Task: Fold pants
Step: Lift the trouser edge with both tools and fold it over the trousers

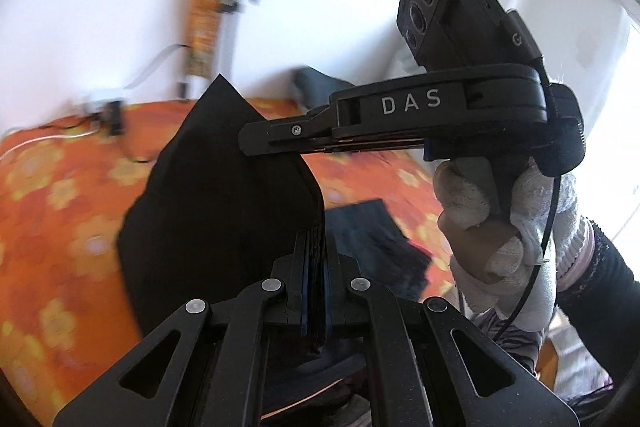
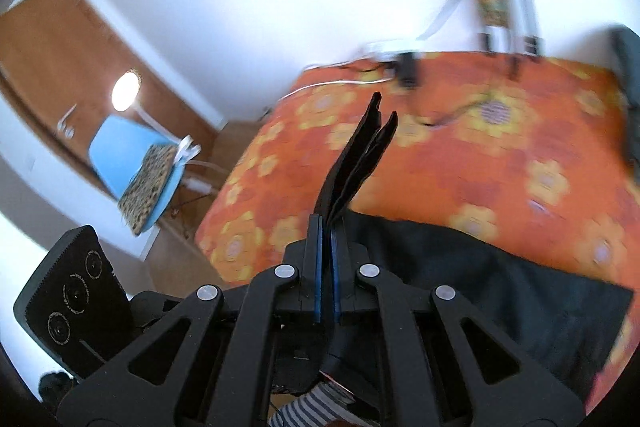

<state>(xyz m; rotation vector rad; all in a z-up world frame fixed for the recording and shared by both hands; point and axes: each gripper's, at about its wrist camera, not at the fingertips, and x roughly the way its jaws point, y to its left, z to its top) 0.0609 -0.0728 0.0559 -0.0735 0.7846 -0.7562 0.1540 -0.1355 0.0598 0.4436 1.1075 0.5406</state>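
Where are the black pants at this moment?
The black pants hang above the orange flowered bedspread, pinched in the jaws of both the left gripper and the right gripper.

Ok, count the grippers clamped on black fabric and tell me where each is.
2. The left gripper pinches the black pants low in the left wrist view, above the orange flowered bedspread. The right gripper clamps another edge, also raised over the bed.
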